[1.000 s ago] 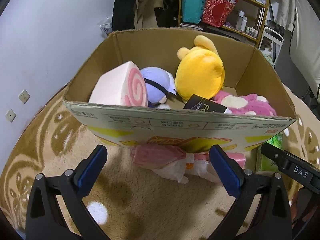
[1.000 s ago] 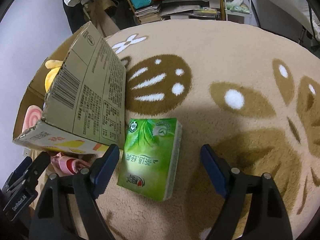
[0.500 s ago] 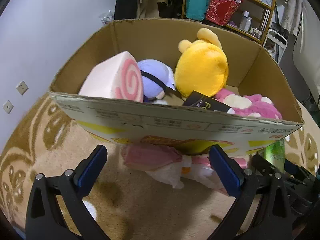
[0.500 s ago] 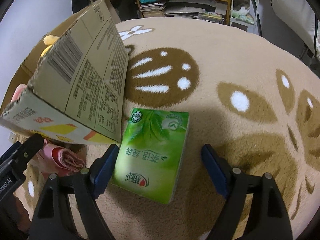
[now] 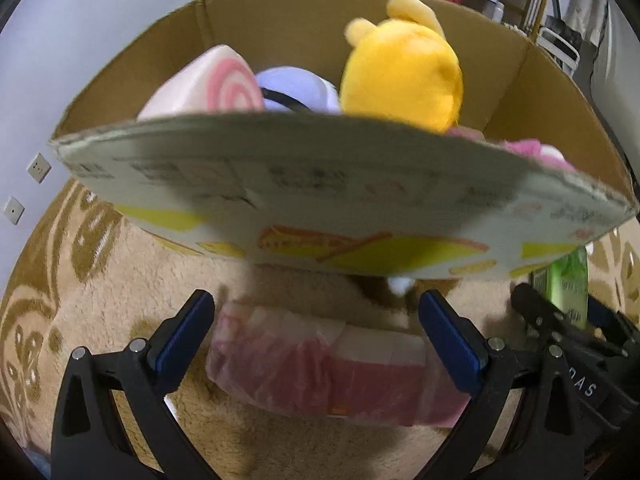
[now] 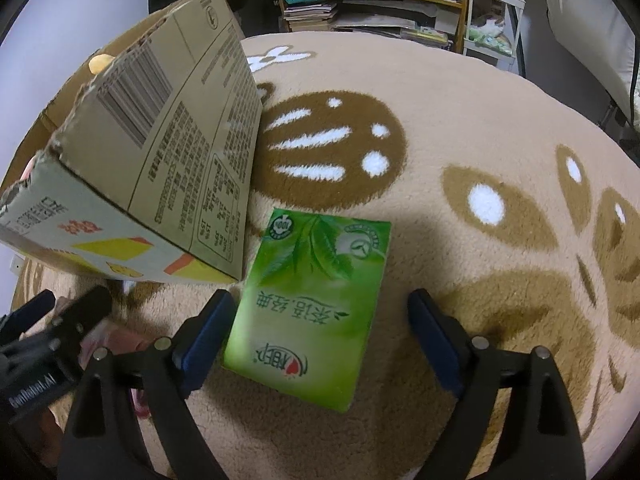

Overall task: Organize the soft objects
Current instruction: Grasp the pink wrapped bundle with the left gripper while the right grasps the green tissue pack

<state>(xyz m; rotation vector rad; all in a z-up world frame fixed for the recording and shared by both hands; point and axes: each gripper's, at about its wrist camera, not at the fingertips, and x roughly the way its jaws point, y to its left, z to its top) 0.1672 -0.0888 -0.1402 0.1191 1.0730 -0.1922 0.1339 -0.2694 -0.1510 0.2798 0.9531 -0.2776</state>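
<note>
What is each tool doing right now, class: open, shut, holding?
Left tool: open, holding nothing, pink pack between its fingers.
Right tool: open, just widened, straddling the green pack.

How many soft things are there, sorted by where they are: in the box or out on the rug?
In the cardboard box: 4 (swirl cushion, purple plush, yellow plush, pink plush)
On the rug: 2 (pink pack, green tissue pack)
Total: 6
</note>
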